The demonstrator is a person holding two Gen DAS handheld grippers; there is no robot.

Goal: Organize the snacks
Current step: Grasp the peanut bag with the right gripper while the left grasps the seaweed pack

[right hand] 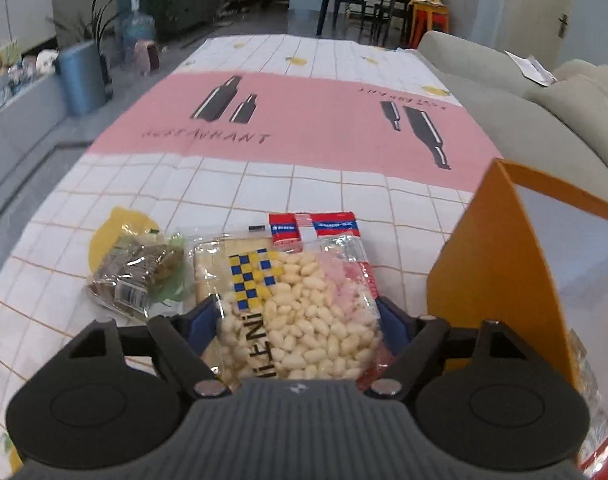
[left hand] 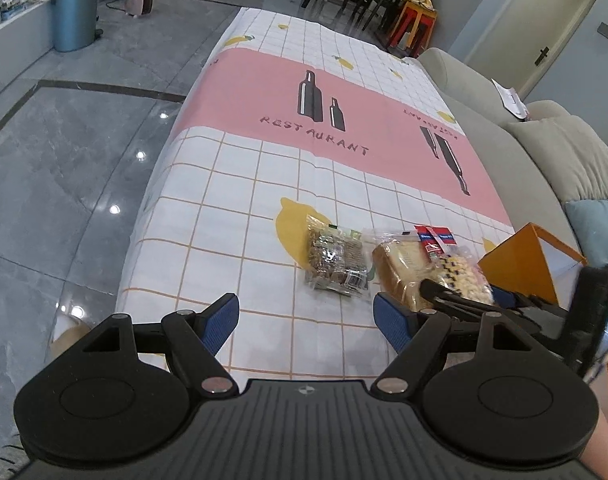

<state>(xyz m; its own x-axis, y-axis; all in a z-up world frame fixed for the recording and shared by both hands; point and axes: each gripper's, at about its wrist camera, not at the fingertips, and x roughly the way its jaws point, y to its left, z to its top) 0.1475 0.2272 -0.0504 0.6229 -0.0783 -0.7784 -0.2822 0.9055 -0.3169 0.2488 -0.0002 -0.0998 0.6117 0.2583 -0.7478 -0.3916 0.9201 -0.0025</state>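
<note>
The right gripper closes its fingers on a bag of white puffs, bound, seemingly, for the orange box; the left gripper waits open over the worktop.

Your worktop cloth shows a white orange-lined grid, a pink band, yellow lemons and black bottles. Your box is orange. The bean packet carries blue-yellow checks; tong pads are blue.
</note>
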